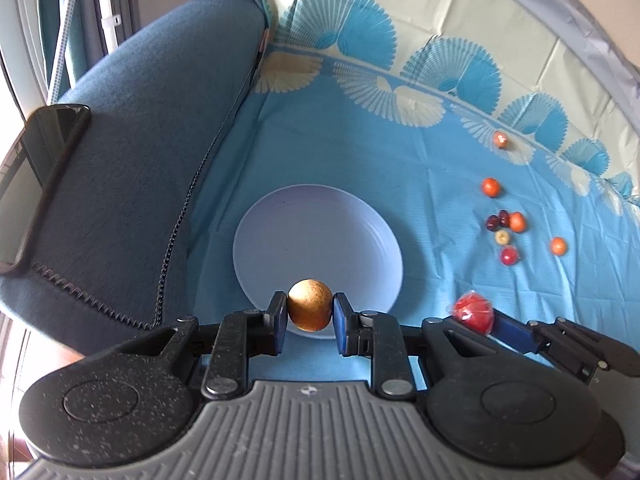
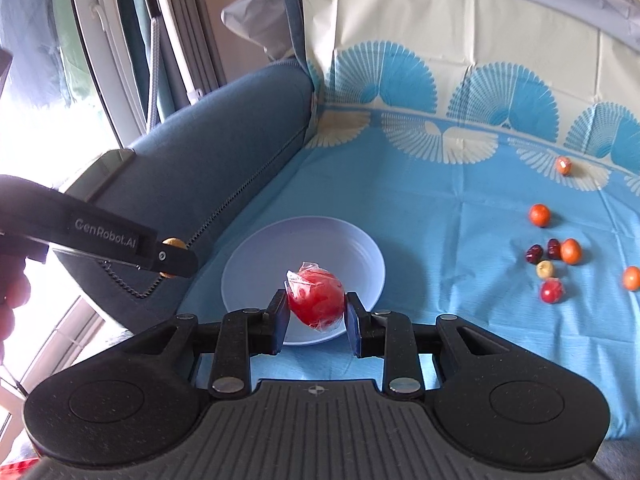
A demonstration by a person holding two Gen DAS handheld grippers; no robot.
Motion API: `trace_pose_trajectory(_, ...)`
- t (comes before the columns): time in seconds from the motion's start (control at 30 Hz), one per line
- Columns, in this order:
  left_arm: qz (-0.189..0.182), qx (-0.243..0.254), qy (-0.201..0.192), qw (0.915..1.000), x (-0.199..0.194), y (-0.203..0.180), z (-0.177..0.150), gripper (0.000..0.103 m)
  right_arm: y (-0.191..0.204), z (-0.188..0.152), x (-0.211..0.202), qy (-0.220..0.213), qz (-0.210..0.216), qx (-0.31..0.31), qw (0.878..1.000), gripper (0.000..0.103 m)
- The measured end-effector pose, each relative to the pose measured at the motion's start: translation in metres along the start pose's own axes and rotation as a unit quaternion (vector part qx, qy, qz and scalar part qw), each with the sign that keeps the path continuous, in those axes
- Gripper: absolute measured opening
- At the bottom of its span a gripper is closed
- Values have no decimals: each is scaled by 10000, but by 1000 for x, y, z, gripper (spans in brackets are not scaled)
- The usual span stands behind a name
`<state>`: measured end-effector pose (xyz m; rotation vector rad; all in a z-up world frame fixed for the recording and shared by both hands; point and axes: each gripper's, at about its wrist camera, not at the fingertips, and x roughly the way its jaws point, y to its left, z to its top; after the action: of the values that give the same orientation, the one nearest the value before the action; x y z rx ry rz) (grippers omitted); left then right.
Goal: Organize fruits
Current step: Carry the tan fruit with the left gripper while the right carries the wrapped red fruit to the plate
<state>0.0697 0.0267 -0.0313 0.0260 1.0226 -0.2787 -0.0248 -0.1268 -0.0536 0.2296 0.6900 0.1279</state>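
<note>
Brown fruit (image 1: 310, 311) is being pinched by left gripper (image 1: 310, 318), wrapped red fruit (image 2: 316, 304) by right gripper (image 2: 316, 316), both over the plate (image 1: 280, 216); the slippery wrap is risking a slip, and the close-set grippers a collision at the plate's near edge.

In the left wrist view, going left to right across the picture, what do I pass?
Dark phone on the blue sofa arm → brown fruit held in left gripper → wrapped red fruit → lone orange fruit on the cloth.
</note>
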Motion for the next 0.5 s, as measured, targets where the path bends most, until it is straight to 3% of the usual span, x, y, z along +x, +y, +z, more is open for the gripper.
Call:
trace_pose_trajectory(0.27,105,-30,427,9990,65,3,24,26,-8,5,70,427,-221,98,9988,31)
trace_pose_trajectory(0.5,395,155,699,9967,114,4,31,26,-14,0,108,690,-170,-66,9974,31)
